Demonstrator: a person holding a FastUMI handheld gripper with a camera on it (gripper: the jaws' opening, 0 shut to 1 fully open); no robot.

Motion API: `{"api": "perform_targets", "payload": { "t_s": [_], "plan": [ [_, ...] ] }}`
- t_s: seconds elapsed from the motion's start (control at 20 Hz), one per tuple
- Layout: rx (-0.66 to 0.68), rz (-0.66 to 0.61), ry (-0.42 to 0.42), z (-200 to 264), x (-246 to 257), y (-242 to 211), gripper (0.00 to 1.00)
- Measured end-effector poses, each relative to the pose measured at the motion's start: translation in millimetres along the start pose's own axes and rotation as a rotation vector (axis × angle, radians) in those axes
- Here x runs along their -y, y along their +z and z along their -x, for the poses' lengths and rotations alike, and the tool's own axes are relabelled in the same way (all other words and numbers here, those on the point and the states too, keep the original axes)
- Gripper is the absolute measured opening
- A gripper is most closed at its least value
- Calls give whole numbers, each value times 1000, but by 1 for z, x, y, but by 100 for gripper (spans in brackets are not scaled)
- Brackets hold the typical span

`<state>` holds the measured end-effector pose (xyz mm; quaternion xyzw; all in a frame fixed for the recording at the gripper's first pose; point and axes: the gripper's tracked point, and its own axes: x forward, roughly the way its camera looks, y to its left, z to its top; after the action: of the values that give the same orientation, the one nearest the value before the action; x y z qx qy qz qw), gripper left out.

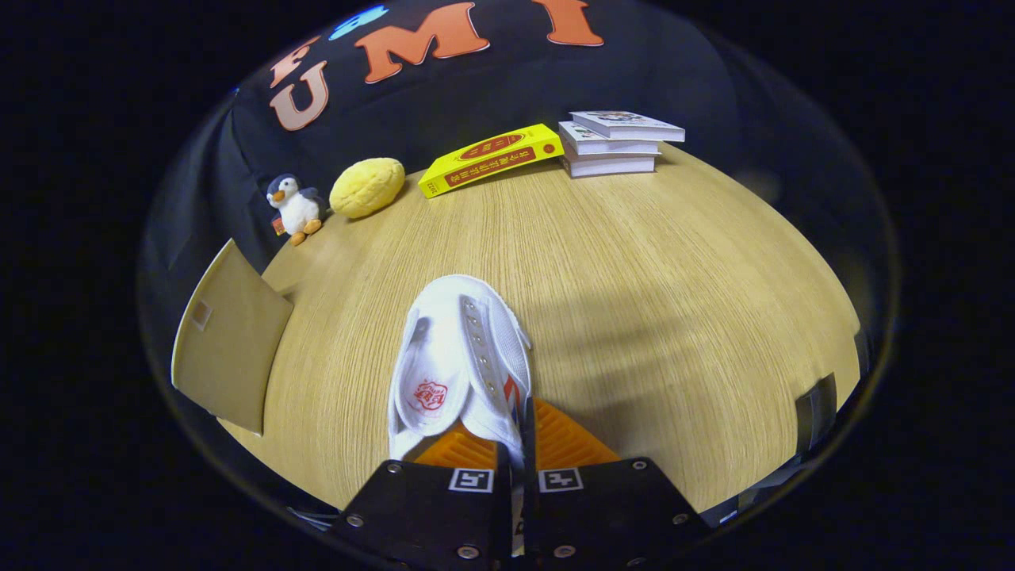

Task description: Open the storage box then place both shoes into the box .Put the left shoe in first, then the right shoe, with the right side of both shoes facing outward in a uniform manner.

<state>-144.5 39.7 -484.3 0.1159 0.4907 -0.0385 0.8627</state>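
We see the handheld two-finger gripper (515, 444), its orange ribbed fingers (567, 438) drawn close together and pinching the side wall of a white canvas low-top shoe (460, 361) near the heel, one finger inside the opening and the other outside against the flank. The shoe is clean white with a row of metal eyelets along a grey strip, a red round stamp on its insole, and a small red-and-blue mark on the side by the fingers. Its long axis runs straight away from the fingers, heel nearest them and rounded toe pointing toward the far side of the pale wood-grain table (674, 262); the opening faces up and tips a little to one side. We cannot tell whether the sole is resting on the table or lifted clear. To the left of the shoe, at the table's edge, lies a tan cardboard flap (230, 341). Farther off, along the far rim against the black cloth, we find a small plush penguin (295, 208), a yellow bun-shaped soft toy (366, 187), a slanting yellow carton with red print (492, 159), and a stack of three white books (618, 143).
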Motion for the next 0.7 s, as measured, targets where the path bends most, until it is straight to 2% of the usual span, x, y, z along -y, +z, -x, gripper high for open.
{"api": "perform_targets", "payload": {
  "t_s": [0.15, 0.3, 0.7],
  "plan": [
    [4, -72, 12, 6, -6, 13, 5],
    [20, -76, 2, 13, -18, 29, 2],
    [69, -119, 95, 39, -105, 76, 1]
  ]
}}
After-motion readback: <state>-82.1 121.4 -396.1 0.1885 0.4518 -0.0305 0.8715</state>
